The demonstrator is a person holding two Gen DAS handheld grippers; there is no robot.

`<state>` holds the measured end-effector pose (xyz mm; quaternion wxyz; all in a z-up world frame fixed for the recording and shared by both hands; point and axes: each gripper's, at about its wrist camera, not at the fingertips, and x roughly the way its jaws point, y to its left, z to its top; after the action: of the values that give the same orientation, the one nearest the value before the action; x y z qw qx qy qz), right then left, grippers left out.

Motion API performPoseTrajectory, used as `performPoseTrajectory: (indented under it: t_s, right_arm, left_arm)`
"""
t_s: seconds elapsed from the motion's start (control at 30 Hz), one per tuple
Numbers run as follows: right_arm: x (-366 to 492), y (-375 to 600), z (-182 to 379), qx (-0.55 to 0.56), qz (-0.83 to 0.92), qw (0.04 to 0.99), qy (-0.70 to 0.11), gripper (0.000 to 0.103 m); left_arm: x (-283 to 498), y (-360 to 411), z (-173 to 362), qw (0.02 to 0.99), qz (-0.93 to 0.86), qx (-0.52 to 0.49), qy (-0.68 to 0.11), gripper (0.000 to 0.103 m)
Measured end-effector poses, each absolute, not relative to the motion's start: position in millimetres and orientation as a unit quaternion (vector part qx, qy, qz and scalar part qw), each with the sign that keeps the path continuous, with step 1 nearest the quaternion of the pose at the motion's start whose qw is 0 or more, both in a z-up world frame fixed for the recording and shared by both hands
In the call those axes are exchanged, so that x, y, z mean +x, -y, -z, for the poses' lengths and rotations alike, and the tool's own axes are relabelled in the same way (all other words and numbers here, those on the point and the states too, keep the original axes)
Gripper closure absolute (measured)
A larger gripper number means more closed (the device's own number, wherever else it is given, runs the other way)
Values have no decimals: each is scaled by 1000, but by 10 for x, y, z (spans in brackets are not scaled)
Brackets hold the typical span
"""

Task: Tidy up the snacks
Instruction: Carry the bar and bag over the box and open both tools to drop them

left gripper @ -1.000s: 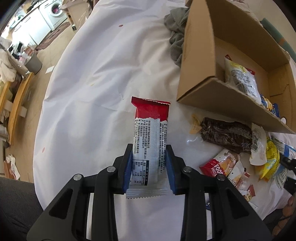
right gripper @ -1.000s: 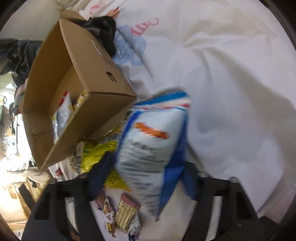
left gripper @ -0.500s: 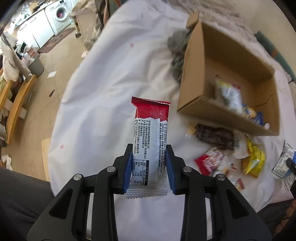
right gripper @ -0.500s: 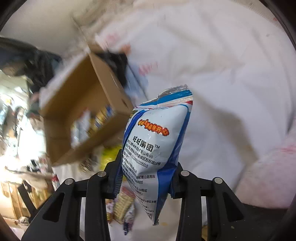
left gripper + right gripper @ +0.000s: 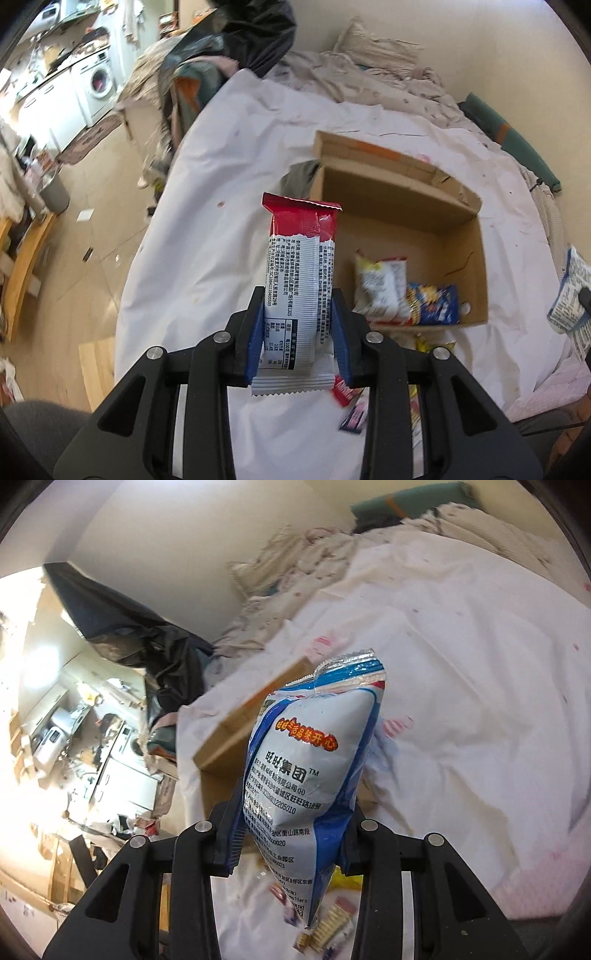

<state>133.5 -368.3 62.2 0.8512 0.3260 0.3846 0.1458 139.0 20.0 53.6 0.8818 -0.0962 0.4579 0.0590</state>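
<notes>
My left gripper (image 5: 298,325) is shut on a red and white snack bar (image 5: 299,273), held upright high above the white sheet. Just beyond it stands an open cardboard box (image 5: 402,218) holding a pale snack bag (image 5: 380,288) and a blue one (image 5: 432,302). My right gripper (image 5: 291,834) is shut on a puffy blue and white snack bag (image 5: 310,768), which hides most of the box (image 5: 236,731) behind it. That same bag (image 5: 570,291) shows at the right edge of the left wrist view. Loose snack packets (image 5: 325,926) lie on the sheet below.
The white sheet (image 5: 229,192) covers a bed with rumpled bedding (image 5: 369,81) at its far end and a grey cloth (image 5: 299,177) beside the box. Left of the bed, floor, a washing machine (image 5: 99,81) and cluttered furniture are in view. A dark bag (image 5: 122,627) hangs by the wall.
Both grippers have risen well above the bed and tilted up, each carrying its snack. The right gripper's pads closed firmly onto the blue bag. The box now looks smaller and farther below.
</notes>
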Motion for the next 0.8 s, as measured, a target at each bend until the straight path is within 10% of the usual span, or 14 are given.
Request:
performPoseTrajectory:
  t_s: [0.8]
  right_arm:
    - [2697,2617,201,223,-248,792,-512,62]
  left_arm:
    - [2406,368,61,858,-35,-42,-511,74]
